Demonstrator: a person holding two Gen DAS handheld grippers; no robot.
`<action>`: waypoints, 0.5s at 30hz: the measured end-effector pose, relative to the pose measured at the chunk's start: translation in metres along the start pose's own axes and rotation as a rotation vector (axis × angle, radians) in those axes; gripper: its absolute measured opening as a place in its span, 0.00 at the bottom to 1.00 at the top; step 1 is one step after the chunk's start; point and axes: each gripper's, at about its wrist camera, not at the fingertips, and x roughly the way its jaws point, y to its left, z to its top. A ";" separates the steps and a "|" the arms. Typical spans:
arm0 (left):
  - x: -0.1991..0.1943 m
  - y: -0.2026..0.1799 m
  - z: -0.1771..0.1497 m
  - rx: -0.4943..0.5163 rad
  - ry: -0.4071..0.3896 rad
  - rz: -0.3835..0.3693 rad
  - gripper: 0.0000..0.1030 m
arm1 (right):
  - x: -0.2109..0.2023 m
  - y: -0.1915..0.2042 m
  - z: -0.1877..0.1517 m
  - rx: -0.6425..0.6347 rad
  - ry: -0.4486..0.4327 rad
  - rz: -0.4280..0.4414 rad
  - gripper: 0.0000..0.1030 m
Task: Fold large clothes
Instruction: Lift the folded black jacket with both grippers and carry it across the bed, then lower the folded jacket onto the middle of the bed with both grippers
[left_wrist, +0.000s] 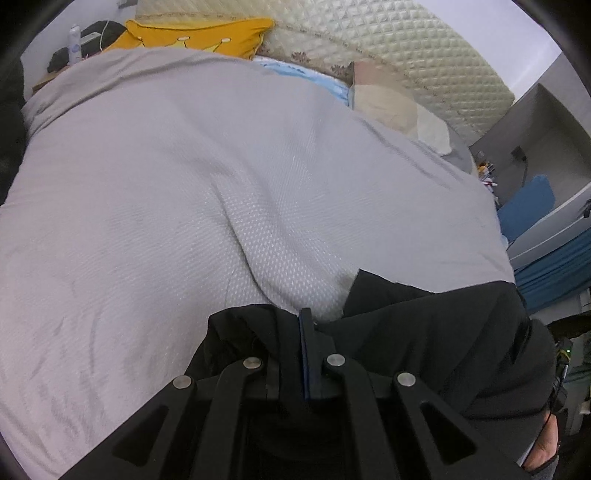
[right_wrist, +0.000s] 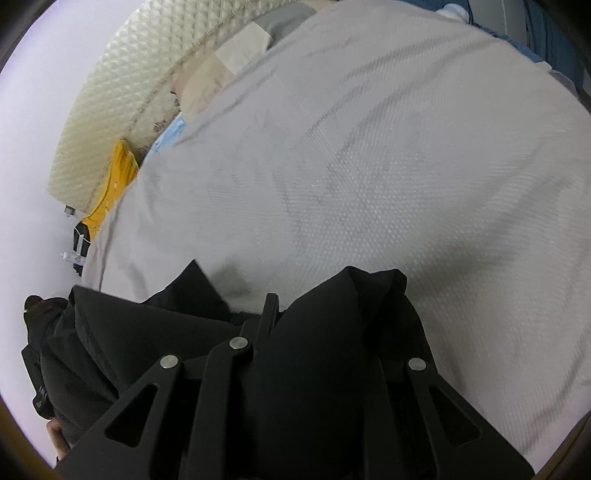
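Note:
A large black garment (left_wrist: 424, 317) hangs between my two grippers over a grey bed cover (left_wrist: 177, 192). My left gripper (left_wrist: 301, 325) is shut on a bunched edge of the black garment, which drapes over its left finger and stretches off to the right. My right gripper (right_wrist: 275, 310) is shut on another part of the same garment (right_wrist: 332, 332), with cloth folded over its right finger and trailing to the left. The garment's lower part is hidden behind the gripper bodies. The grey bed cover (right_wrist: 369, 166) also fills the right wrist view.
A quilted cream headboard (left_wrist: 388, 48) stands at the bed's far end, with a yellow pillow (left_wrist: 192, 37), a light blue cloth (left_wrist: 317, 79) and a beige pillow (left_wrist: 391, 103) before it. A nightstand with a bottle (left_wrist: 75, 42) is far left. Blue items (left_wrist: 528, 206) lie right of the bed.

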 end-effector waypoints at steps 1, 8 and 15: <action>0.007 0.000 0.002 0.000 0.008 0.005 0.07 | 0.008 -0.002 0.003 0.002 0.008 0.000 0.16; 0.047 0.009 0.005 -0.048 0.082 -0.021 0.07 | 0.036 -0.016 0.003 0.032 0.044 0.026 0.16; 0.030 0.006 -0.022 0.002 0.121 -0.015 0.06 | 0.006 -0.020 -0.014 0.068 0.012 0.084 0.22</action>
